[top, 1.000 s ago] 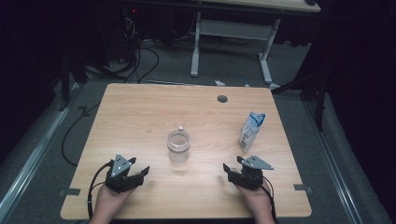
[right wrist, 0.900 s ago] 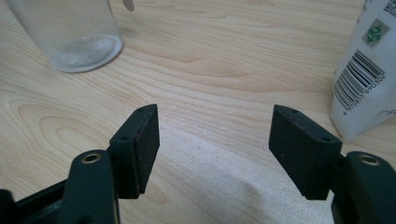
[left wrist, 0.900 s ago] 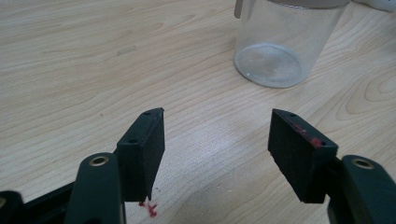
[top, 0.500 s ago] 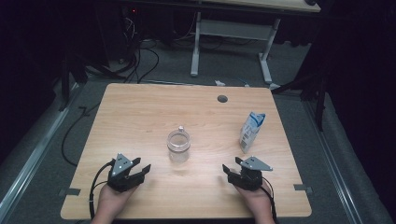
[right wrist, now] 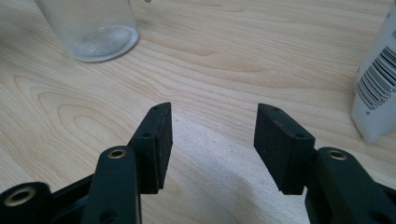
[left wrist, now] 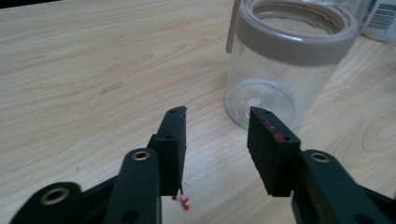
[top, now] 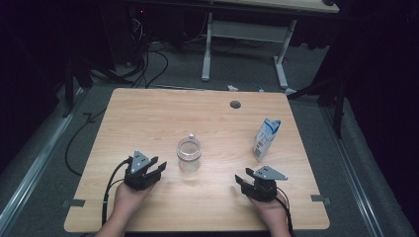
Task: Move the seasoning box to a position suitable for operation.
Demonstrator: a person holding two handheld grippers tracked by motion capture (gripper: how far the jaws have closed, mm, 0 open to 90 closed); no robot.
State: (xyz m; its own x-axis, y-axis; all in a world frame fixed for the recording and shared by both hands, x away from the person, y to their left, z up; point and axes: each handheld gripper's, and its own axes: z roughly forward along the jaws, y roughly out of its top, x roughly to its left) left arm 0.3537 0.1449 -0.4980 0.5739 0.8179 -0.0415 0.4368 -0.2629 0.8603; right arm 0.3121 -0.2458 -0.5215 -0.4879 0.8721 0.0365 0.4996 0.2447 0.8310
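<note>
Legible markings are confined to the carton (right wrist: 378,88). In the right gripper view, a black barcode is printed on its white side panel, with a row of digits beneath the bars; the visible portion reads approximately "4 970855", and the remaining digits are cut off at the frame edge. In the left gripper view, part of the same barcode appears on the carton (left wrist: 384,18), without readable digits. In the high view, the carton (top: 267,139) carries blue print too small to read.

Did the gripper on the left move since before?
Yes. The left gripper has slid a little toward the clear jar, which stayed put on the table. Its jaws have just been closing, with nothing between them.
</note>
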